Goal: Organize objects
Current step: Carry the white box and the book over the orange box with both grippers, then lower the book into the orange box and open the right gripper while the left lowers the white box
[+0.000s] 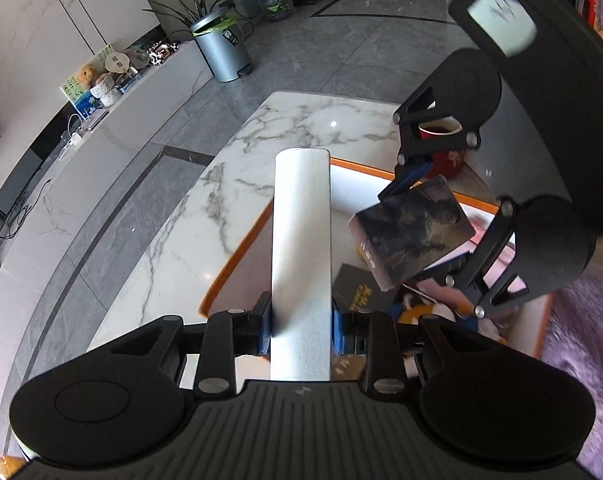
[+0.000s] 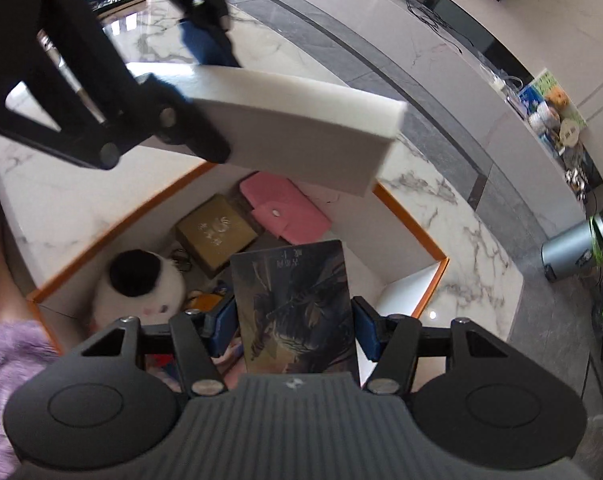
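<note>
showing only in the right wrist view: pink wallet (image 2: pixel 285 210).

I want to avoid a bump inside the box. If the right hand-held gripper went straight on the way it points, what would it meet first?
Probably the flat olive-gold box or pink snap wallet on the floor of the orange-rimmed white box. The dark illustrated book held by the right hand-held gripper would touch first; depth is unclear.
</note>
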The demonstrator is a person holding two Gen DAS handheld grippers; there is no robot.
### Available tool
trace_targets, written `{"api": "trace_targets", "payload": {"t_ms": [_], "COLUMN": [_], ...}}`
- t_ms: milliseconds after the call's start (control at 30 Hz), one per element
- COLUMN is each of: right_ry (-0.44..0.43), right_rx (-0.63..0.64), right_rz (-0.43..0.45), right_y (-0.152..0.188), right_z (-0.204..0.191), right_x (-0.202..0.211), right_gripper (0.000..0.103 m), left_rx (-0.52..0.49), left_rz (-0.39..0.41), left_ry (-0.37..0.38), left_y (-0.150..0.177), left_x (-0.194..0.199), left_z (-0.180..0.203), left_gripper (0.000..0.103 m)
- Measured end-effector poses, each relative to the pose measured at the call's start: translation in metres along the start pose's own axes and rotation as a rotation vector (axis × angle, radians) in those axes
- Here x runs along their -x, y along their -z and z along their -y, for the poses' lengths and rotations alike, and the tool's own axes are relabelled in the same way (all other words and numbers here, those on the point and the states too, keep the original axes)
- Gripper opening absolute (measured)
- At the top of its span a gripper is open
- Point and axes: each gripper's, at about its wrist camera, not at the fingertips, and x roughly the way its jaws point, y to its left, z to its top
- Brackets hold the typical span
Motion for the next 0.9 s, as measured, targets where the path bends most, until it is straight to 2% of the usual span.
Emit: {"api": "trace_targets", "payload": {"t_ms": [267,467,733,900], "right_ry": [0.033,0.06,0.065,0.073], "right_rx": [0.23,0.381,0.498,0.516], "right_rz": [-0.016,-0.032,-0.033,-0.042], "right_y": [0.005,0.008,0.016,0.018], "right_z": [0.012,0.016,0.014,0.012], "right_x": [-0.059,-0.097,-0.122,-0.126], "right_gripper": [0.061,0.061,0.061,0.06], "left_rx": [-0.046,-0.086,-0.103,-0.098], "left_rz": [-0.036,-0.033,-0.027,-0.032], "left_ry": [0.018,0.027,0.051,0.062], "left_y": [-0.016,-0.018,-0.011,-0.009], "left_x": [-0.053,-0.075,-0.092,-0.093], "left_z": [-0.013,-0.018,-0.019,-0.019], "left_gripper": [0.033,0.033,0.033,0.033]}}
